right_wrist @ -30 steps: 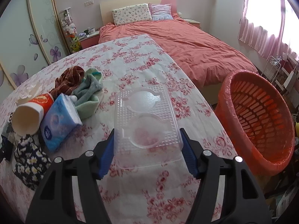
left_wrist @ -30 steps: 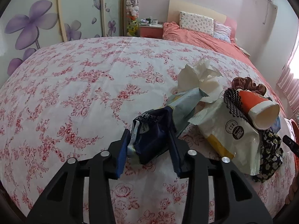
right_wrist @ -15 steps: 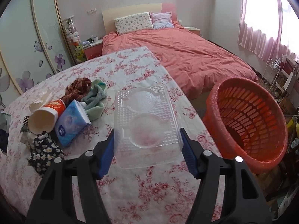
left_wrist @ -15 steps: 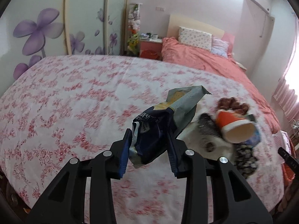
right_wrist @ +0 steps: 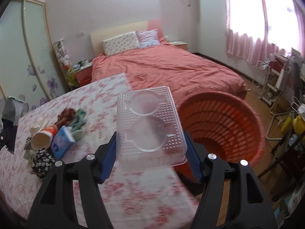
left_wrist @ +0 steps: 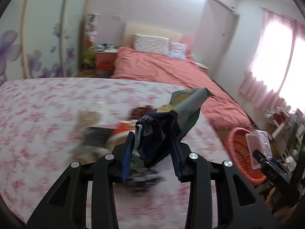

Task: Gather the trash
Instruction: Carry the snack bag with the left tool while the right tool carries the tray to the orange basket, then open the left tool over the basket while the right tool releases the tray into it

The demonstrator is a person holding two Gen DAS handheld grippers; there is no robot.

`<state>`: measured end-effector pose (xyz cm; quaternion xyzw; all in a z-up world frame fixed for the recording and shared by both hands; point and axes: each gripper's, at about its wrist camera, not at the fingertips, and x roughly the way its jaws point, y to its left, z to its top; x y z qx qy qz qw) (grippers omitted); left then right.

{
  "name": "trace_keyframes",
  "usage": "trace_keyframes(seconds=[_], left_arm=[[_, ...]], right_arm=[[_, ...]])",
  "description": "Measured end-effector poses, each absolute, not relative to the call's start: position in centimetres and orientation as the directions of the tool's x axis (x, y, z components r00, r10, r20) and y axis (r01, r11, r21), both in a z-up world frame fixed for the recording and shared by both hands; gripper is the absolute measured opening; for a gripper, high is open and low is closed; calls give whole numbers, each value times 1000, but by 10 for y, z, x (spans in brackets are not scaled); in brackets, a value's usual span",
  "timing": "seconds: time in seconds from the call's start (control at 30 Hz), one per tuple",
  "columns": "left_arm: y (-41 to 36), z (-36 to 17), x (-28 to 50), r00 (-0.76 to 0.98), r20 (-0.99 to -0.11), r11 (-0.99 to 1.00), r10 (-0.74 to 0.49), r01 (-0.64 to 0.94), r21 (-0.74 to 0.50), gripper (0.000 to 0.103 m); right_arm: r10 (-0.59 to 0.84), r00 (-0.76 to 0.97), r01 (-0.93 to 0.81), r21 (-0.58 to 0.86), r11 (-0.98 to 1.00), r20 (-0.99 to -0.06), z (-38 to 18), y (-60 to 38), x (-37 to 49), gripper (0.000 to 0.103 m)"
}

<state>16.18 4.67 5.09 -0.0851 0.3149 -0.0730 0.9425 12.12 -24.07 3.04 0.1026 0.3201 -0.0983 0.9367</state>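
Observation:
My left gripper (left_wrist: 153, 152) is shut on a crumpled dark blue and grey snack bag (left_wrist: 164, 133), held in the air above the floral table (left_wrist: 38, 114). My right gripper (right_wrist: 150, 152) is shut on a clear plastic tray (right_wrist: 148, 126), held up at the table's right edge, just left of the orange basket (right_wrist: 228, 126) on the floor. The basket also shows in the left wrist view (left_wrist: 242, 152), with the right gripper and tray (left_wrist: 258, 148) over it. A pile stays on the table: a paper cup (right_wrist: 41, 140), a blue tissue pack (right_wrist: 62, 145), and cloths (right_wrist: 74, 118).
A bed with a salmon cover (right_wrist: 171, 70) lies beyond the table. A wire rack (right_wrist: 270, 80) and bottles (right_wrist: 297, 124) stand on the floor at the right. A wardrobe with flower doors (left_wrist: 38, 47) lines the left wall.
Both grippers rose and swung right toward the basket with their loads. The left one lifted the snack bag off the pile; the right one now has the tray near the basket's rim.

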Motion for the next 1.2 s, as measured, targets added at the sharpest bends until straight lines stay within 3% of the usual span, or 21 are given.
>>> trace_keyframes(seconds=[0.47, 0.87, 0.93, 1.07, 1.2], left_arm=[[-112, 23, 203, 648, -625, 898, -435, 364, -248, 37], [-204, -7, 220, 527, -686, 845, -502, 468, -259, 37], [-213, -13, 222, 511, -697, 841, -502, 477, -256, 41], [-226, -24, 223, 493, -721, 841, -487, 486, -236, 58], [-230, -32, 223, 467, -744, 839, -478, 492, -231, 64]], right_arm=[[-235, 747, 422, 170, 891, -622, 13, -348, 117, 65], [-255, 746, 477, 226, 850, -615, -7, -408, 132, 65], [-247, 749, 475, 239, 847, -615, -12, -417, 136, 67], [-236, 745, 480, 255, 840, -624, -21, -426, 140, 68], [-232, 735, 494, 269, 827, -637, -29, -433, 139, 75]])
